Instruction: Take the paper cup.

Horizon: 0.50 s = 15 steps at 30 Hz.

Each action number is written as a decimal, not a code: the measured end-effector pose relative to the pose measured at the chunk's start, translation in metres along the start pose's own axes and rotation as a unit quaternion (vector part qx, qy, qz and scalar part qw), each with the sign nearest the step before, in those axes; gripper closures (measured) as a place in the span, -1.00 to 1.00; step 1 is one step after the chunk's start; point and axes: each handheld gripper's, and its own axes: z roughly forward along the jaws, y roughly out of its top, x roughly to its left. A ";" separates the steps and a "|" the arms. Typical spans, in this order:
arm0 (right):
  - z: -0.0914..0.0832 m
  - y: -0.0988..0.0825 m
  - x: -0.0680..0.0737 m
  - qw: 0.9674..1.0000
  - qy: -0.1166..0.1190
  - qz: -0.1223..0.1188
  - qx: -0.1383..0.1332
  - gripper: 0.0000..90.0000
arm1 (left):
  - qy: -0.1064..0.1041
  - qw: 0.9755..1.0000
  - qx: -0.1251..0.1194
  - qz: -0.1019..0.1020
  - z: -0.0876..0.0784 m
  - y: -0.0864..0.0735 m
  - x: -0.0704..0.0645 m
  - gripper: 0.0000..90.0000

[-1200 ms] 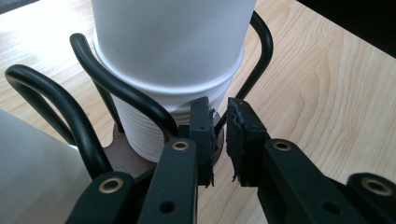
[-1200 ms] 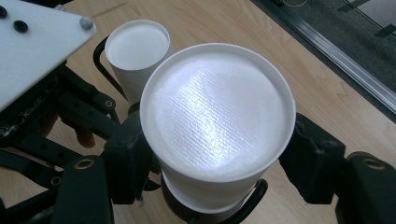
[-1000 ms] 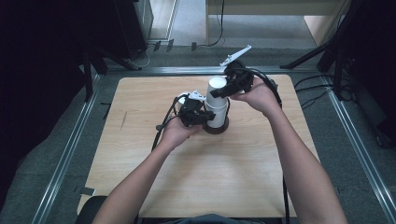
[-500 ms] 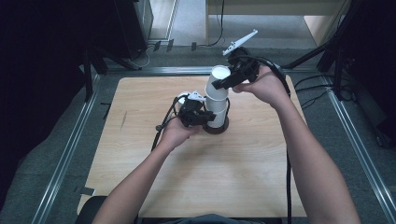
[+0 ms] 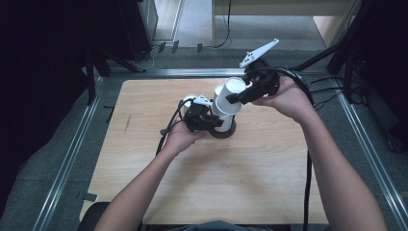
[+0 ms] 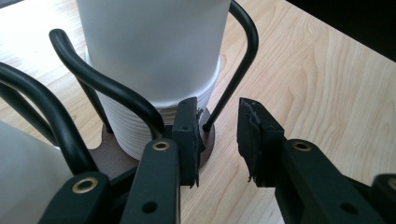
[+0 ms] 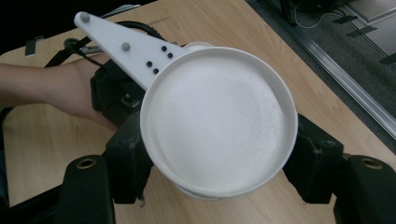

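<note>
Table (image 5: 144,159): pale wood top, metal rails along its sides, dark floor around.

Cup holder (image 5: 226,132): round dark-brown base just past table centre, toward 12 o'clock; black wire loops (image 6: 116,93) rising from it around a stack of white cups.

Cup stack (image 6: 154,56): upright in holder, smooth upper wall, ribbed band lower down (image 6: 126,126); seen in high view as white cups (image 5: 220,120) beside left gripper.

Left gripper (image 5: 204,120): at 9 o'clock of holder, held level, pointing at holder base.

Left jaws: apart, just been opening; in left gripper view (image 6: 217,140) 1 pad touching a wire loop near the base rim, bare table wood in the gap, other pad free. Nothing pressed between pads.

Left hand (image 5: 180,137): wrapped around gripper body from below, forearm coming in from 6 o'clock.

Lifted cup (image 5: 231,98): white, tilted, mouth toward 1 o'clock, above the stack and off to its 1 o'clock side; whether its bottom touches the stack, cannot tell.

Right gripper (image 5: 240,96): at 1 o'clock of holder, raised above table, grey plate (image 5: 260,52) sticking up toward 1 o'clock.

Right jaws: clamped on lifted cup, 1 pad on each side of its wall; right gripper view (image 7: 218,179) looks at its round end (image 7: 219,116).

Right hand (image 5: 288,98): gripping from 3 o'clock side, black cable (image 5: 307,192) trailing down toward 6 o'clock.
</note>
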 end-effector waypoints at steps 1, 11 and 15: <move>-0.002 -0.003 0.001 1.000 0.002 -0.001 -0.001 -0.29 | -0.001 1.000 0.000 0.001 0.000 0.000 0.000 0.50; -0.009 -0.042 0.007 1.000 0.009 0.011 -0.001 -0.29 | -0.020 1.000 0.004 0.009 -0.002 -0.002 -0.005 0.34; -0.006 -0.057 0.006 1.000 0.014 -0.001 0.004 -0.29 | -0.028 0.999 0.012 0.017 -0.005 -0.003 -0.007 0.28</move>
